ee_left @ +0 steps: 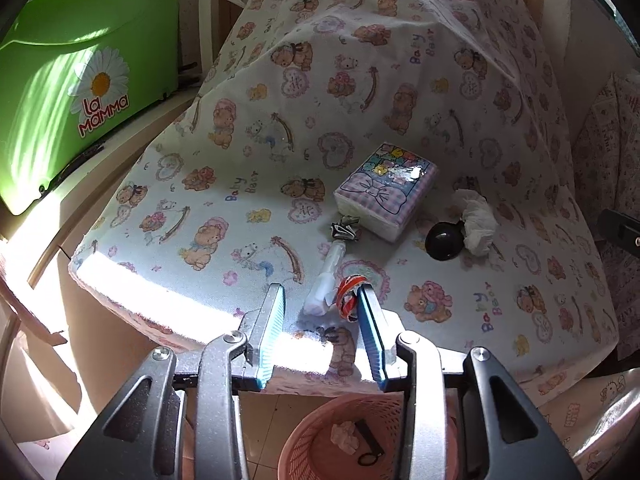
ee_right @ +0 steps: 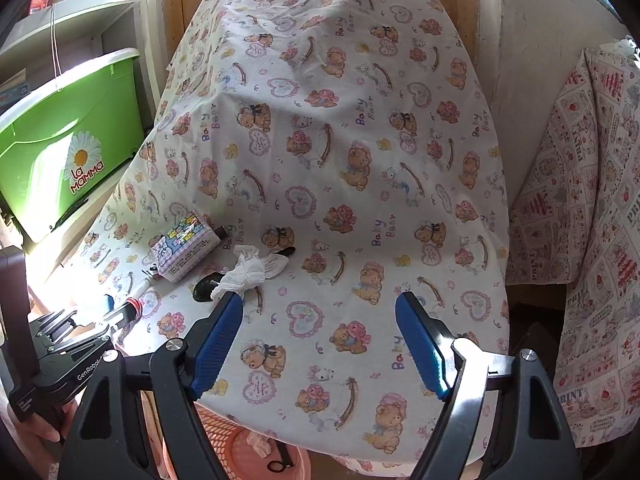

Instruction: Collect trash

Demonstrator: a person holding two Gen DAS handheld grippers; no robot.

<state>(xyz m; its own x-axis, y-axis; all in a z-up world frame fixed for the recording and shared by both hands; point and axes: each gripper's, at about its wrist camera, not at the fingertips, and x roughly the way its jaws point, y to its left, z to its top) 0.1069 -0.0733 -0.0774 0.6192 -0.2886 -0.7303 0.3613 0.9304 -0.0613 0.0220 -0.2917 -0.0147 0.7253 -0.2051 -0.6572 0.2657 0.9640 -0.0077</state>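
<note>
On the bear-print cloth (ee_left: pixel 248 184) lie a white tube-like wrapper (ee_left: pixel 322 280) and a red-orange wrapper (ee_left: pixel 349 294). Both sit between the fingers of my left gripper (ee_left: pixel 322 295). The red wrapper touches the right pad, while the left pad stands apart from the white one, so the gripper is open. Farther back are a crumpled dark foil scrap (ee_left: pixel 345 229), a black round lid (ee_left: pixel 442 242) and a crumpled white tissue (ee_left: pixel 476 220) (ee_right: pixel 248 270). My right gripper (ee_right: pixel 320 300) is wide open and holds nothing; its left fingertip lies beside the tissue. The left gripper (ee_right: pixel 120 308) shows at left.
A wrapped pack of tissues (ee_left: pixel 386 188) (ee_right: pixel 184 246) rests on the cloth. A pink mesh basket (ee_left: pixel 304 440) (ee_right: pixel 224 432) holding some scraps stands on the floor below the front edge. A green tub (ee_left: pixel 80 80) sits at left, patterned fabric (ee_right: pixel 592 240) at right.
</note>
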